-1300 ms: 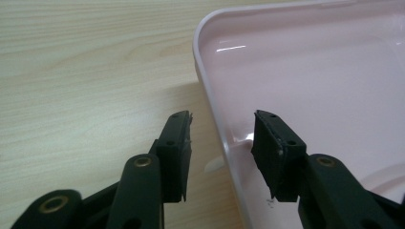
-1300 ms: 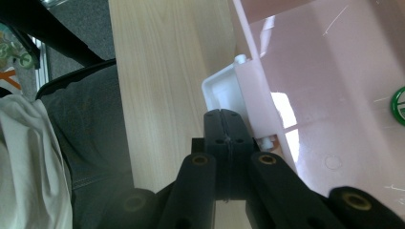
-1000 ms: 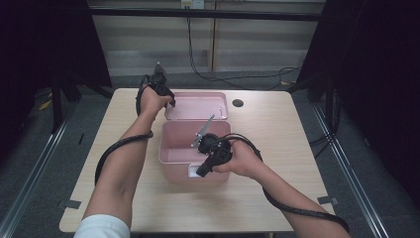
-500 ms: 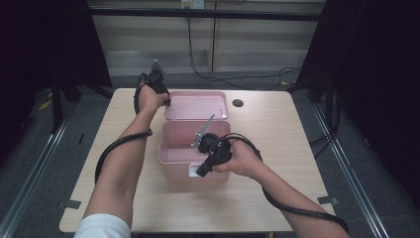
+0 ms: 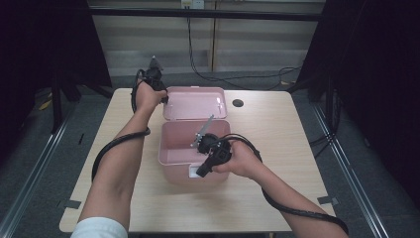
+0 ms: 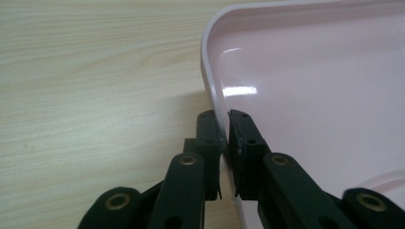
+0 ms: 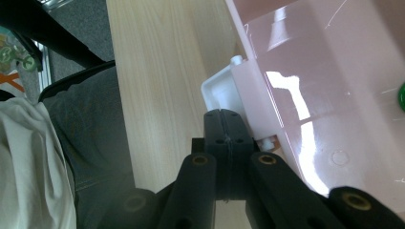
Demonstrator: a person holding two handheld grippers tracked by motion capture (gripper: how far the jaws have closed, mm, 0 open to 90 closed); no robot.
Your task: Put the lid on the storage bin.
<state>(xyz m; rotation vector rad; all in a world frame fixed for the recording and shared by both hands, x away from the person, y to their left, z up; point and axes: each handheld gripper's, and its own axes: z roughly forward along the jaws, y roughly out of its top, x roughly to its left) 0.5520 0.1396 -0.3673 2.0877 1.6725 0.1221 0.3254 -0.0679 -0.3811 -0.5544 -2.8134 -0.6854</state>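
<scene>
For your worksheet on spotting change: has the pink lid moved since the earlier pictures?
No. The pink lid lies flat behind the pink box, same place on the table.

The left gripper jaws have just closed onto the lid rim.

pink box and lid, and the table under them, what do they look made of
Pink box: looks like moulded plastic, glossy; bright glare streaks on its wall and a white clip at the front.
Lid: same pink plastic by its look, thin with a rounded rim and sharp highlights.
Table: pale wood grain, matte; probably laminate or veneer, hard to tell.
</scene>
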